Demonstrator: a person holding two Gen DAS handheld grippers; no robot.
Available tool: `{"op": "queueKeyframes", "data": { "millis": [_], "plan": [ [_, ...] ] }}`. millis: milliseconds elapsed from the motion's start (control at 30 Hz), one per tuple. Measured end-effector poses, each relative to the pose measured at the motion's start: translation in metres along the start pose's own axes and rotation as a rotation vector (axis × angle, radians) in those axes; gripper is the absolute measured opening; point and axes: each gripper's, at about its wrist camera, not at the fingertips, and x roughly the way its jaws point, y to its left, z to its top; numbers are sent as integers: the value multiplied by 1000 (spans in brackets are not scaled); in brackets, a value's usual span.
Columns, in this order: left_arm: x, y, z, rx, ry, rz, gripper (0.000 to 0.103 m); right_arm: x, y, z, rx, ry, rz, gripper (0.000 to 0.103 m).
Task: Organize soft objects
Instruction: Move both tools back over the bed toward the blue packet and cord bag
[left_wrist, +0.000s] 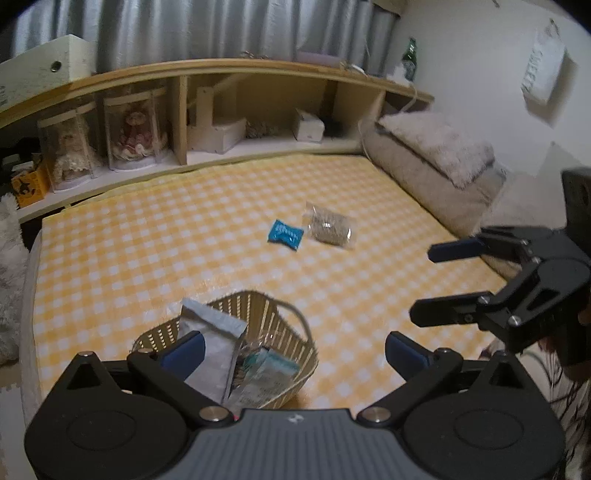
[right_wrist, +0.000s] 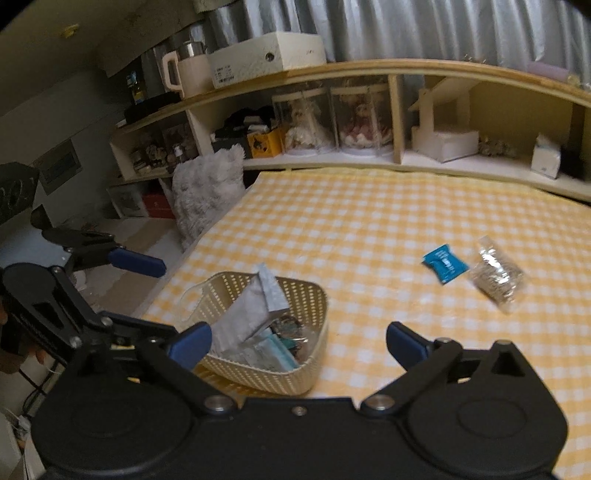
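Soft packets mostly sorted already: woven basket on the yellow checked bedspread holding a grey-white pouch upright plus smaller packs. Still out, side by side mid-bed: crinkly clear bag, then blue sachet. Probably featherlight, floppy, slick film, so best pinched at a sealed edge. Left gripper and right gripper both spread wide, holding nothing.
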Motion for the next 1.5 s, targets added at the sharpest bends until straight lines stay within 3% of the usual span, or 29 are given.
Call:
{"op": "queueKeyframes", "data": {
  "millis": [367,500,1033,1300,1500],
  "plan": [
    [1,-50,12,-13,-136,109,103,-37,-41,0,17,-78,-87,103],
    [11,-64,16,-63,-169,112,103,-46,-63,-4,35,-98,-129,103],
    [83,-110,27,-143,-280,257,103,-36,-143,-26,92,-174,-294,103],
    [138,-116,44,-200,-316,256,103,-12,-175,-37,-36,-166,-333,103],
    [186,-115,54,-235,-326,297,102,17,-202,-41,-192,-159,-295,103]
  ]
}}
